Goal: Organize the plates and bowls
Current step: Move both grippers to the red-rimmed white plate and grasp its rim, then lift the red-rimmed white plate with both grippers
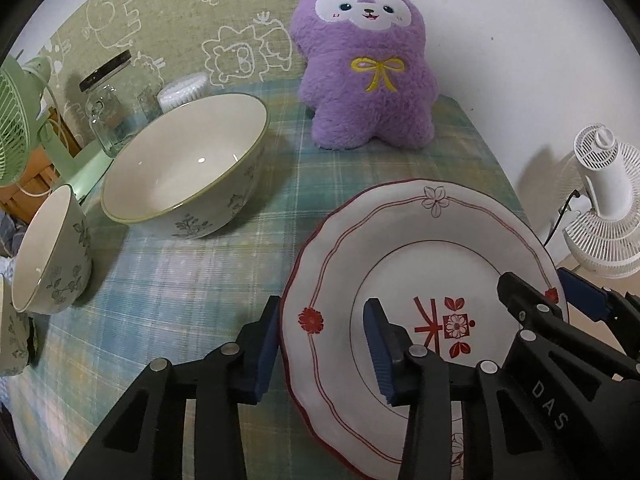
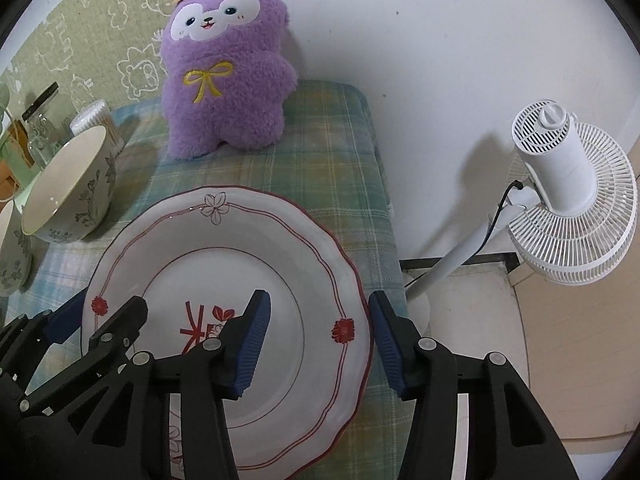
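Only the left wrist view shows the small bowl [image 1: 52, 252] beside the large bowl [image 1: 188, 168]. The scalloped plate [image 1: 400, 240] — white, red-trimmed — sits with both grippers' jaws apart, astride opposite rims: left gripper [image 1: 326, 344], right gripper [image 2: 320, 340].

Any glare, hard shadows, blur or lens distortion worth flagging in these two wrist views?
Left wrist view: strong fisheye bending with black vignette corners; small glare spots inside the large bowl; the plate is sharp. Right wrist view: same curvature; the white fan casts a soft grey shadow on the wall; the plush toy is sharp, the bowl edges at left slightly soft.
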Available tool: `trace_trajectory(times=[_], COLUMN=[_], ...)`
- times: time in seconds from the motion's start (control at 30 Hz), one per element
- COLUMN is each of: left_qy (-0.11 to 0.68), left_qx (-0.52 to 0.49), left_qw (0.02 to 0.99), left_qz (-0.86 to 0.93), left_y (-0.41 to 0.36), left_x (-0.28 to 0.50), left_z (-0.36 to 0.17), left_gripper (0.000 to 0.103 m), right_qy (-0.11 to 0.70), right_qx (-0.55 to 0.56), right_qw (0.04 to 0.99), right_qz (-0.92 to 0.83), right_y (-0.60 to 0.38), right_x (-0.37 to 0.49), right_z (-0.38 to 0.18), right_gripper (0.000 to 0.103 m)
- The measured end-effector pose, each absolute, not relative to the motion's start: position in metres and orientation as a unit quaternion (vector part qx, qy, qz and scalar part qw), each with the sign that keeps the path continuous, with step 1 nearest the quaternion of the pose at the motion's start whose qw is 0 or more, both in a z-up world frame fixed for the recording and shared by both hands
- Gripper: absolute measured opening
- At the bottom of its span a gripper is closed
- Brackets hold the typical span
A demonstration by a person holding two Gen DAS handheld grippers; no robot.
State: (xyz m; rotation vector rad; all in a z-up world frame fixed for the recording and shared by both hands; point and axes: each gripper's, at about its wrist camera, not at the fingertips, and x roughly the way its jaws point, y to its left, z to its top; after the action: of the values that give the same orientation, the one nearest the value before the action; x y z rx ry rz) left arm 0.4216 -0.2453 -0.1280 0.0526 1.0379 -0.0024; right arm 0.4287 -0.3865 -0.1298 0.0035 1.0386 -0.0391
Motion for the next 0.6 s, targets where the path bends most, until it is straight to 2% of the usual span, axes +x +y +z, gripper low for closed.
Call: trace_trajectory(times=[0.07,0.6], left_qy=[0.498,0.508], left_qx=[0.027,0.048], left_qw=[0.867,0.86], left_qz=[0.004,0.009], left_y=[-0.246,-0.241], left_x=[0.421,0.397], left_z=[-0.128,-0.118], left_gripper=[0.039,0.039], right_qy=[0.498,0.519], right_qx=[-0.001,0.032], right_qw=[0.867,0.854], right_qz=[-0.023,-0.024], right_y=[-0.386,-0.382], right_x=[0.429,0.41], right_z=[-0.13,-0.125], right_gripper=[0.05,0.05])
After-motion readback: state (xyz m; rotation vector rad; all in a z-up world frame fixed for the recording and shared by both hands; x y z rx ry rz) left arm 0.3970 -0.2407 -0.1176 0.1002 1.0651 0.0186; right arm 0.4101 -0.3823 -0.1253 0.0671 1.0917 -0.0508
